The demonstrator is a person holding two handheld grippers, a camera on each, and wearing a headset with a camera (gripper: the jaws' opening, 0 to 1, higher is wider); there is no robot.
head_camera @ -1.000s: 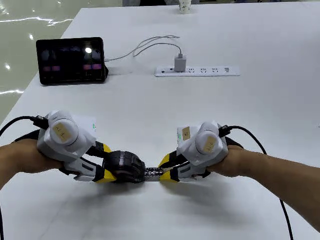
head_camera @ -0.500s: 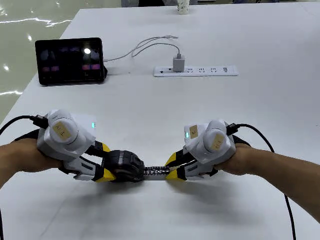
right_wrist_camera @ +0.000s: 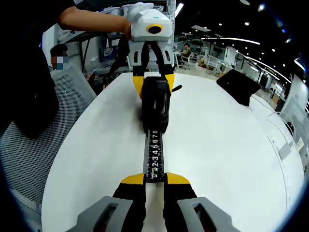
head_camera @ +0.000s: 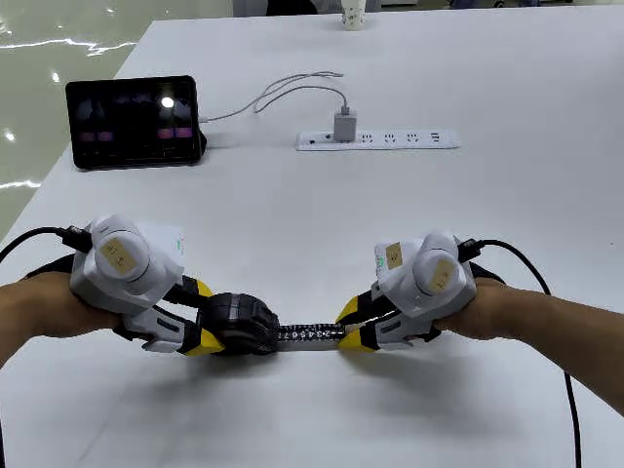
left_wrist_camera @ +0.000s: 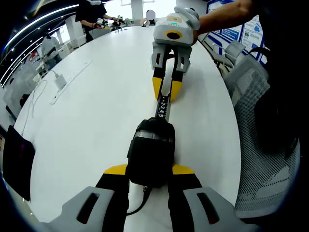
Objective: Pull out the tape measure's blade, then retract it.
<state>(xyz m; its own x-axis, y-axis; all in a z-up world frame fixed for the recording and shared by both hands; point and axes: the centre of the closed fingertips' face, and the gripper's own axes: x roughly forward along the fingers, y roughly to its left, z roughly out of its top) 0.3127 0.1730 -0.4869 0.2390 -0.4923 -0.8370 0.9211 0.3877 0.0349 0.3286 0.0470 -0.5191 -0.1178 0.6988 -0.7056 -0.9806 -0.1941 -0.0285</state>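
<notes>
- Black and rubbery-looking, the tape measure (head_camera: 239, 324) rests on the white bench (head_camera: 409, 224), near its front edge and between your two hands.
- Your left gripper (head_camera: 205, 317) holds the case from the left. Its yellow-tipped fingers (left_wrist_camera: 116, 170) are clamped against the two sides of the housing.
- A short stretch of blade (head_camera: 310, 333) runs out of the case mouth towards your right, lying low along the bench.
- Your right gripper (head_camera: 349, 328) has the blade's free end. Its fingers (right_wrist_camera: 131, 179) are pressed together on the blade.
- You look to be in the pull-out step, with only a little blade showing and most of the draw left to do.
- The next move likely calls for you to slide the right gripper straight away from the case, in line with the blade, while the left keeps the housing from dragging along.
- For the return, feed the blade back under control; letting go could make it whip in.
- White numerals on the blade read 2 through 8 in the right gripper view. I can read no brand on the case.
- Small tan labels sit on top of both grippers, too small to read.
- Further back on the bench sit a dark tablet (head_camera: 134, 120), a white power strip (head_camera: 377, 140) with a charger (head_camera: 345, 125) and looping cable (head_camera: 283, 90), and a paper cup (head_camera: 354, 12) at the far edge.
</notes>
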